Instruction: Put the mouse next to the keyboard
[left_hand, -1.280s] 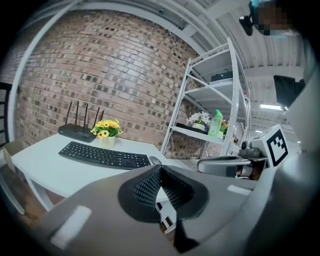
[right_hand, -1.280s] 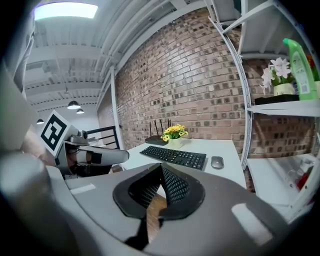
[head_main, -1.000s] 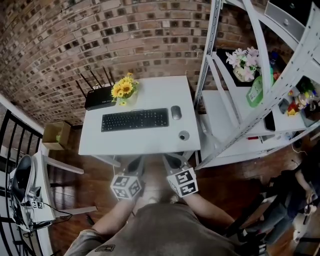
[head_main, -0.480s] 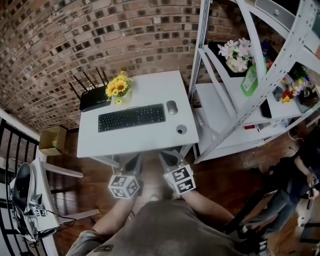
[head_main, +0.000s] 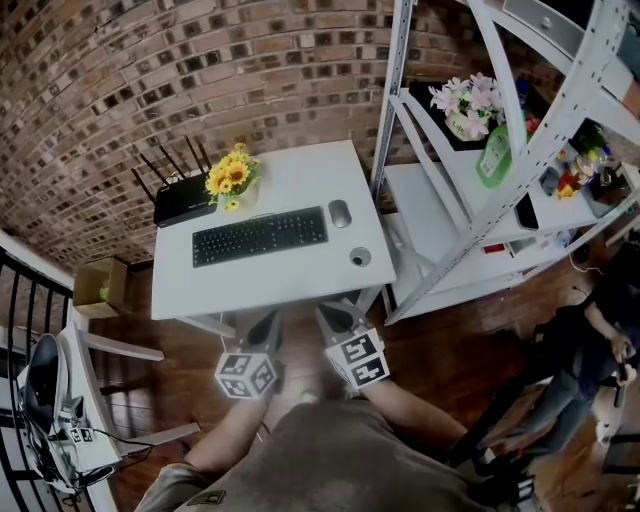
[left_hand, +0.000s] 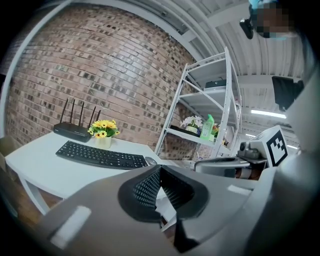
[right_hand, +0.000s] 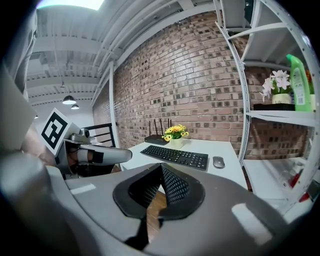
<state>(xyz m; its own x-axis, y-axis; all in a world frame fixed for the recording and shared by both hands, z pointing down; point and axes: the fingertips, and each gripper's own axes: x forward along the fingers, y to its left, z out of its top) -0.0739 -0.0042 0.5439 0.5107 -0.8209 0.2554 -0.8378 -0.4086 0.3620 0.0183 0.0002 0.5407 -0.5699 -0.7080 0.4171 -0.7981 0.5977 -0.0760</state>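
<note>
A grey mouse (head_main: 340, 213) lies on the white table (head_main: 290, 285), just off the right end of the black keyboard (head_main: 260, 236). The right gripper view also shows the mouse (right_hand: 218, 162) beside the keyboard (right_hand: 176, 156). In the left gripper view the mouse (left_hand: 150, 161) lies at the keyboard's (left_hand: 100, 155) far end. Both grippers hang side by side below the table's front edge, over the wooden floor. My left gripper (head_main: 265, 325) is shut and empty, its jaws meeting at the tip (left_hand: 159, 167). My right gripper (head_main: 335, 316) is likewise shut with nothing in it (right_hand: 161, 167).
Yellow flowers (head_main: 228, 178) and a black router (head_main: 183, 200) stand behind the keyboard. A small round object (head_main: 360, 257) sits near the table's front right. A metal shelf unit (head_main: 470, 200) stands to the right. A cardboard box (head_main: 100, 285) lies on the floor at the left.
The head view has drifted, so the table sits slightly further left and up in the picture. Both grippers stay shut below the table edge; nothing on the table moved.
</note>
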